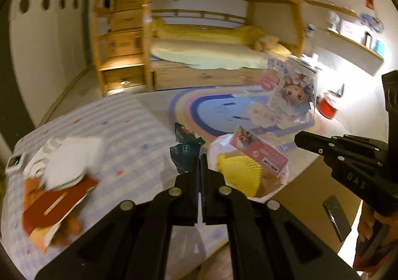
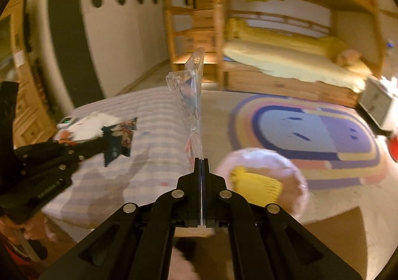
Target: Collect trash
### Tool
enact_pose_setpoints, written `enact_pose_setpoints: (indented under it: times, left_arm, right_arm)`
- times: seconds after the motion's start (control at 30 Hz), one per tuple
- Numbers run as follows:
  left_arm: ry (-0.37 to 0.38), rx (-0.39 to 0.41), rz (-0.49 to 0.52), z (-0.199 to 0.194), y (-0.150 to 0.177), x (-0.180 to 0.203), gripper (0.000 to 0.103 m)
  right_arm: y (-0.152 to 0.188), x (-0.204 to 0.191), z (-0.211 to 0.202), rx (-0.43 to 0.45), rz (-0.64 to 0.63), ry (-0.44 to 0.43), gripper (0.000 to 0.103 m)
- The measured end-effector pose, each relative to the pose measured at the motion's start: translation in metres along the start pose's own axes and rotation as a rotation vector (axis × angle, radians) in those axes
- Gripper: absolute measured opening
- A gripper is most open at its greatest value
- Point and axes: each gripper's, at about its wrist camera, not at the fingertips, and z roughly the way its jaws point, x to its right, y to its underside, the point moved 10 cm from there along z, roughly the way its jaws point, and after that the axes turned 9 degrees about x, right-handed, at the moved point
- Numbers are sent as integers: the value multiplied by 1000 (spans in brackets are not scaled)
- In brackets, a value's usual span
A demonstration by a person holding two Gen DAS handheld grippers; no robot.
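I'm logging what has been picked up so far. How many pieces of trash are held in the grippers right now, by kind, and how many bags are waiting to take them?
Dark snack wrapper, in the left hand-held gripper: 1
Clear plastic toy package, in the right hand-held gripper: 1
Trash bag, already holding yellow and pink rubbish: 1
Total: 3

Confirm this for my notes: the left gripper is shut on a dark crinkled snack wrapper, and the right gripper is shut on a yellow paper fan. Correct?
Only partly. The left gripper is shut on the dark crinkled snack wrapper, but the right gripper is shut on clear plastic toy packaging, seen edge-on in the right wrist view. The yellow paper fan lies in a white bag below.
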Motion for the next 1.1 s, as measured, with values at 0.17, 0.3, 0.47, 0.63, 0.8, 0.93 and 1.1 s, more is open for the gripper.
enact_pose_setpoints:
  times: [0.17,0.3,0.47,0.63,0.8,0.93,1.1]
  left_arm:
    - [93,-24,68,42,-13,44,0]
    - [177,-61,61,77,-18,71,0]
    - [244,-90,82,105,-19,103,0]
    - [265,-87,100,120,-23,119,0]
    - [277,-114,93,133,-19,124,5]
    - [241,-106,67,133,-20,115,29]
    - [173,-67,32,112,-30,87,30]
  right_arm:
    - [11,58,3,-16,54,104,0]
    - [22,89,11,-38,84,156,0]
    - [33,115,21,-57,102,193,0]
    - [42,134,34,-83,124,203,0]
    - [48,143,51,-103,134,206,2]
    - [55,145,65,-135,132,206,6]
    - [55,141,54,-130,149,208,19]
